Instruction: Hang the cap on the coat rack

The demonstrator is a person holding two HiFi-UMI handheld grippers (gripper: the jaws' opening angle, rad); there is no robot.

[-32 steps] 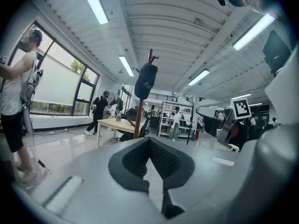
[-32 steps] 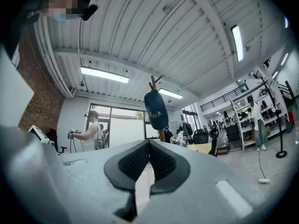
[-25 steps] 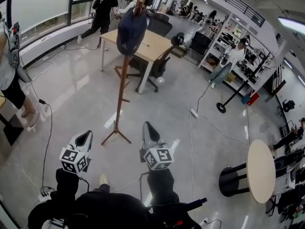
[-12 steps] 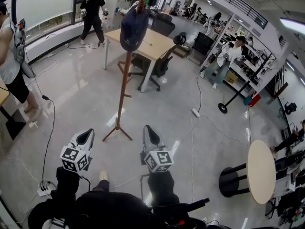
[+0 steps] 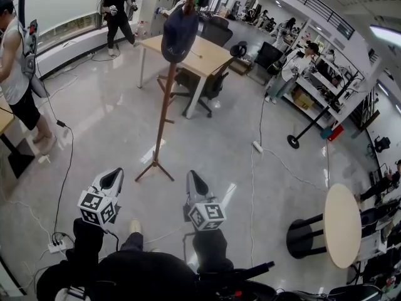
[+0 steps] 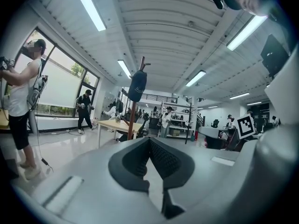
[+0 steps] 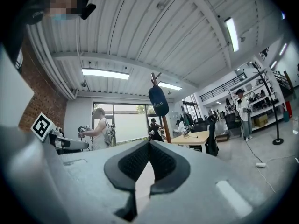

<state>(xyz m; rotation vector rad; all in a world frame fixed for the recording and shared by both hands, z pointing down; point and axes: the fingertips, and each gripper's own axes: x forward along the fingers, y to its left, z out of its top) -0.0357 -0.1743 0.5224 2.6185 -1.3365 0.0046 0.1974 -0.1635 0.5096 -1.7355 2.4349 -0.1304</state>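
The dark cap hangs at the top of the wooden coat rack, far out on the floor just in front of a table. Near the person, the left gripper and right gripper sit side by side, well apart from the rack. Both have their jaws pressed together with nothing between them.

Readable text: you have none in any view.
Left cube, right cube: black-and-white square patterns, no letters.
Cap: faint pale mark, too small for you to read.
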